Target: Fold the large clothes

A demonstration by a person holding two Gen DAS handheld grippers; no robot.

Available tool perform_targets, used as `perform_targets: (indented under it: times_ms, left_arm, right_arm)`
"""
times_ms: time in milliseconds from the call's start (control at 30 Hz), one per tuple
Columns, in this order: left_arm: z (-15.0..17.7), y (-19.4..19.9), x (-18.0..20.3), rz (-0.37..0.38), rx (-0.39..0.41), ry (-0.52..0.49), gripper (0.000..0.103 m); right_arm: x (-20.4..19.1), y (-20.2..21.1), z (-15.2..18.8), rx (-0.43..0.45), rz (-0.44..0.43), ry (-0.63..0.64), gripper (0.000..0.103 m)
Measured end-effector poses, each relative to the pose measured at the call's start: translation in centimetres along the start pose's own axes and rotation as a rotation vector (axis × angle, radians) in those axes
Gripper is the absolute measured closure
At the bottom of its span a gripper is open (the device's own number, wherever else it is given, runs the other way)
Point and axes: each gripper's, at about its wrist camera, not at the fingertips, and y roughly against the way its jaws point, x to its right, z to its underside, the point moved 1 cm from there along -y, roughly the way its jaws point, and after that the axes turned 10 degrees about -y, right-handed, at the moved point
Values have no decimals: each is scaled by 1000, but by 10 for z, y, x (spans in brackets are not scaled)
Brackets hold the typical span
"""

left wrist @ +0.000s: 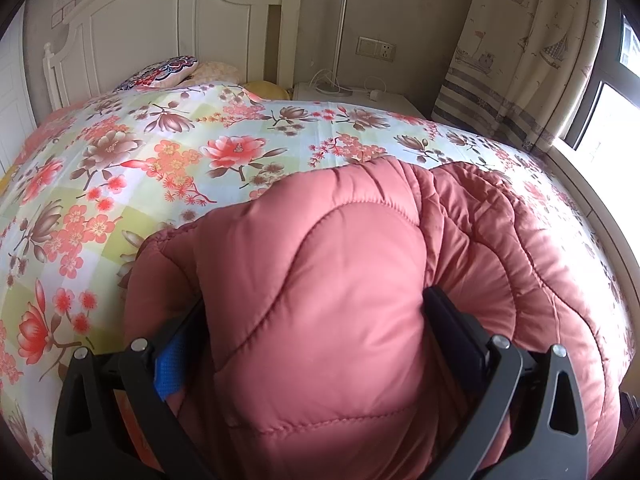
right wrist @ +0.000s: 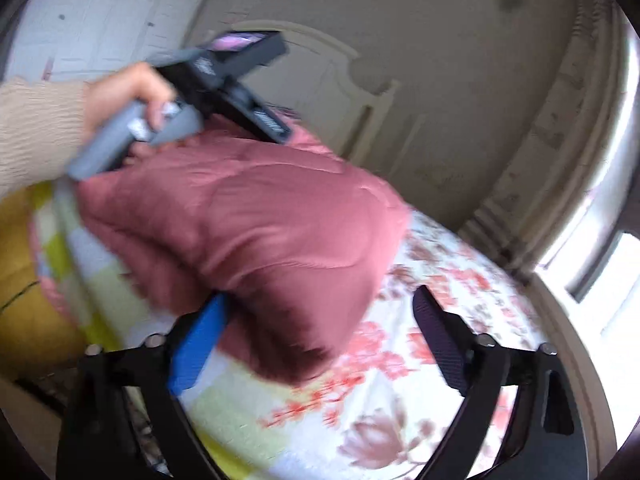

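Observation:
A pink quilted jacket (left wrist: 328,280) lies bunched on the floral bedsheet (left wrist: 180,160). My left gripper (left wrist: 316,298) is shut on a thick puffy fold of it, one finger pressing on each side. In the right wrist view a hand (right wrist: 120,92) in a beige sleeve holds that gripper's grey handle (right wrist: 116,152) above the jacket (right wrist: 260,220), which hangs lifted from the sheet (right wrist: 420,380). My right gripper (right wrist: 320,296) is open. The jacket's lower corner sits between its jaws beside the blue pad (right wrist: 196,352), while the black pad (right wrist: 436,336) stands apart from the cloth. This view is blurred.
A white headboard (left wrist: 160,28) and pillows (left wrist: 168,72) are at the bed's far end. A nightstand (left wrist: 360,94) with a lamp pole stands beside it. A curtain (left wrist: 520,52) and a window (left wrist: 608,120) are on the right. Something yellow (right wrist: 20,280) lies off the bed's left edge.

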Motion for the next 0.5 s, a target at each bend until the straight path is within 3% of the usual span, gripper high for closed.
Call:
perform_targets:
  times_ms: [67,100,133,200,233,300,367,433,467,500]
  left_arm:
    - [-4,-1,5,-26,-24,-26,2]
    - [-7,0,8,-48,-42,-45,2]
    - [-9,0,10,-67,-56,-60,2]
    - [-12,1,14,-97,-70,-85,2]
    - [-11,2,12,-97,-67,-80,2]
    - [-8,0,8,-90,-53,-57,2]
    - [-3,1,8,-88,-14,-51,2]
    - [0,5,12,-88,19,-70,2]
    - [0,6,15,-105,30,-89,2]
    - [0,6,15,-106,32,-91,2]
  right_arm:
    - [4,-7,-4,-14,31,-36,29]
    - [0,-7,-8,-15,49,-19,55]
    - [-3,-4,-12,2,40,-10,71]
    - [-10,23,-28,149,101,-3,82]
    - [-14,29,-34,185,120,17,82]
    - [-14,25,-40,172,133,27,82]
    - [-9,8,-31,101,138,17,82]
    - [-8,-12,-16,-33,110,49,80]
    - [-6,-11,-9,-53,65,45,70]
    - [-4,-5,-6,-57,29,43,70]
